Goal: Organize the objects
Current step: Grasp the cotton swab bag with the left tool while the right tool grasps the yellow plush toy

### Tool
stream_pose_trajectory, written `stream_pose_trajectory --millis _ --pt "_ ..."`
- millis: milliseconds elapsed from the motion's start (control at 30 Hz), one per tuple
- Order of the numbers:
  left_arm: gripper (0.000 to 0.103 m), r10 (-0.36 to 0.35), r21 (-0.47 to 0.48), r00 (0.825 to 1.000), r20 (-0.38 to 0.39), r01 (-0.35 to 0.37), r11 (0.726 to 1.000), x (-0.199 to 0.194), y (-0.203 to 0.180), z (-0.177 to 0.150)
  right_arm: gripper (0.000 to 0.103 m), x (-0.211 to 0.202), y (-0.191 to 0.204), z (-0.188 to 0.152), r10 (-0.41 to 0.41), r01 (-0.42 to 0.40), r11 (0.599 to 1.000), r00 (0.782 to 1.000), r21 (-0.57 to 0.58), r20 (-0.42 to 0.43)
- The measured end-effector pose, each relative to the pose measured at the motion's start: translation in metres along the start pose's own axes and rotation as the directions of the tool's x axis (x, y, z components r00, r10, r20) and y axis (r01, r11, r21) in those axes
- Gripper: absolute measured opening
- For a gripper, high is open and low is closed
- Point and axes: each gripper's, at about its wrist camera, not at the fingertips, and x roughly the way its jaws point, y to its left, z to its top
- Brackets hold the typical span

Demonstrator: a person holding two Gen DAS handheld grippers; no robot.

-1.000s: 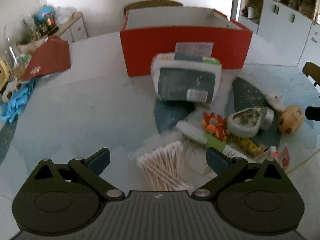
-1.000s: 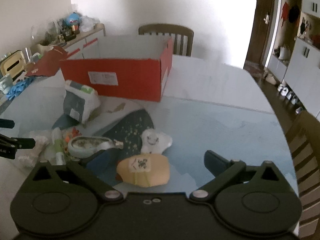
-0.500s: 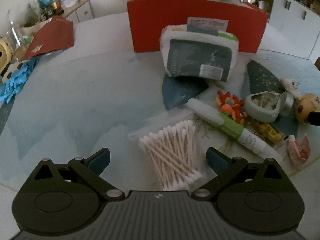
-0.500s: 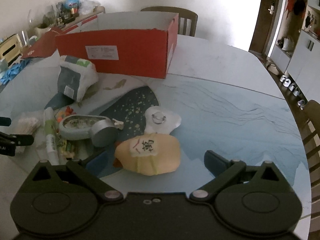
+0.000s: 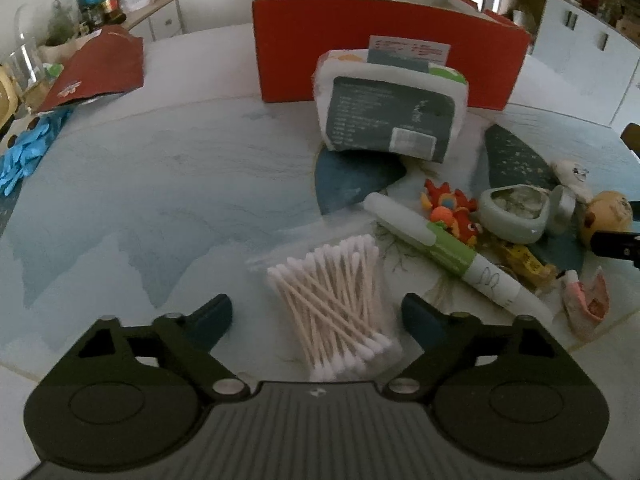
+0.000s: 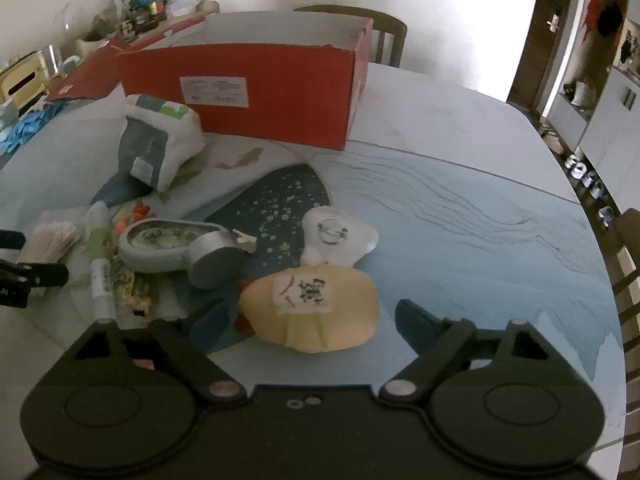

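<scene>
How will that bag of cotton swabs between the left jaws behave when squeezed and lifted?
The bag of cotton swabs is probably very light. Its clear film looks loose and slippery, so it may crumple. The criss-crossed sticks will likely shift rather than grip as one stiff bundle.

red box: matt cardboard | counter: smooth glossy | cotton swabs: paper sticks, clear plastic bag | plush: soft cloth

swab bag base behind gripper body

Both wrist views look steeply down, close over the table — sharing the red box.
</scene>
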Motion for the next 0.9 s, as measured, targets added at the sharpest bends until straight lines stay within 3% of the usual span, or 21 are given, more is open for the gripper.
stream_pose_trajectory --millis 200,333,900 --pt "0.055 -0.022 0.03 1.0 0.011 0.022 0.999 -0.005 -0.004 0.002 0.077 -0.001 0.003 0.0 -0.008 0.008 1.0 1.0 -0.007 0.001" --pt "0.045 -0.025 0.039 1.0 0.012 0.024 0.999 -0.007 -0.005 0.002 0.074 -0.003 0.003 -0.001 -0.009 0.009 1.0 1.0 -0.007 0.006" --pt "0.039 -0.097 -0.018 0.995 0.029 0.098 0.995 -0.024 0.001 0.01 0.07 -0.029 -0.004 0.003 0.017 -0.019 0.998 0.999 0.056 0.041"
